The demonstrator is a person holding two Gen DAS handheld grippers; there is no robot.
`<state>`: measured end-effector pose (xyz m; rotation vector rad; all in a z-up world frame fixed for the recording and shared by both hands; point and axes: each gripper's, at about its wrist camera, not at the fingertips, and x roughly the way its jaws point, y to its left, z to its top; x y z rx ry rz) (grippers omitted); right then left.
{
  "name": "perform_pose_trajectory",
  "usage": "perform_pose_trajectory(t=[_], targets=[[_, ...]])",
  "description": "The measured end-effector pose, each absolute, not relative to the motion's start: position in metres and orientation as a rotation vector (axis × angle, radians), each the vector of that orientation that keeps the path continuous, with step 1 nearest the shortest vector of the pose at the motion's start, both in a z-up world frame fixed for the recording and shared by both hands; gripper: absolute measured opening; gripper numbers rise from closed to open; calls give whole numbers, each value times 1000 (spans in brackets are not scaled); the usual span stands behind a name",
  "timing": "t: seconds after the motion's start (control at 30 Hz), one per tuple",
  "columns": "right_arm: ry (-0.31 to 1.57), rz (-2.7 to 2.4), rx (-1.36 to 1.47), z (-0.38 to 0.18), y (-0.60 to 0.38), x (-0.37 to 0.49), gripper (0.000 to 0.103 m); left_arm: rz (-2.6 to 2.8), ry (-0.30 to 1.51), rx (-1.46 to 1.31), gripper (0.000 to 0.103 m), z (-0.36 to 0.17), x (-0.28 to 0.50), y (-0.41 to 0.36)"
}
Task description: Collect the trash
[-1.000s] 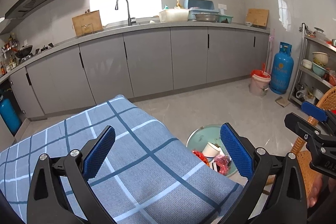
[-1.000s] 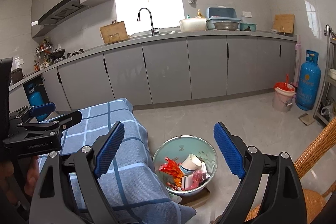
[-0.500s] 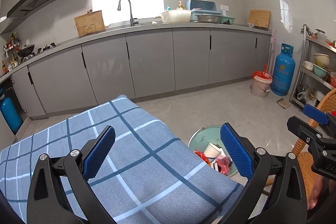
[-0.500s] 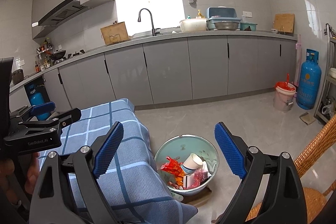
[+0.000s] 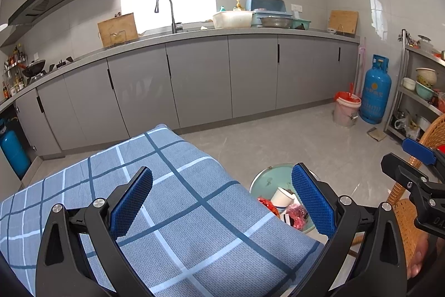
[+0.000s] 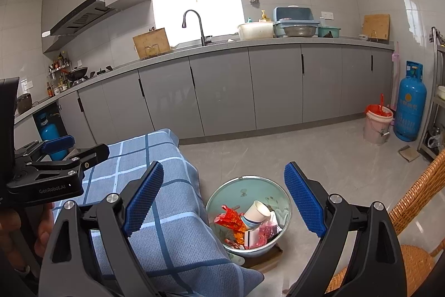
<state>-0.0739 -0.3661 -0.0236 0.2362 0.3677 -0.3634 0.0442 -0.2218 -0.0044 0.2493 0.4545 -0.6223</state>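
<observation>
i've got both grippers held above a table covered in a blue checked cloth (image 5: pixel 178 216). my left gripper (image 5: pixel 222 202) has its jaws spread wide with nothing between the blue pads (image 5: pixel 130 202), only the cloth underneath. my right gripper (image 6: pixel 224 196) is also wide open and empty, its pads framing the floor past the table's corner.

the trash sits in a pale green bin (image 6: pixel 244 187) on the floor, just beside the table's corner and below the right gripper. inside i can see a white paper cup (image 6: pixel 257 212) lying tilted, a crumpled red wrapper (image 6: pixel 229 217) to its left, a pink crinkled bit (image 6: pixel 265 230) and some other scraps i can't make out. from the left wrist view the bin (image 5: pixel 267 177) is partly hidden behind the cloth edge and the left gripper's right-hand finger.

each gripper shows in the other's camera: the left one at the left edge of the right view, with a hand (image 6: pixel 41 230) under it, the right one at the right edge of the left view.

a wicker chair (image 6: pixel 417 191) stands to the right of the bin. farther back, a blue gas cylinder (image 6: pixel 411 105) stands just beside a pinkish bucket (image 6: pixel 376 127) near the grey cabinets (image 6: pixel 222 91).
</observation>
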Motion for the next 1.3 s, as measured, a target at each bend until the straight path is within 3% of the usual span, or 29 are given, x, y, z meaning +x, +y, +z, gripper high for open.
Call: perform_pose_trajectory(t=[1.03,1.3], targets=[[362,-353,242,-21,-364,-71,88,-588,458,287,99,-12,43,-231],[357,-356,240,-21,-365,-71,92,-573,446,298,99,-9,43,-231]])
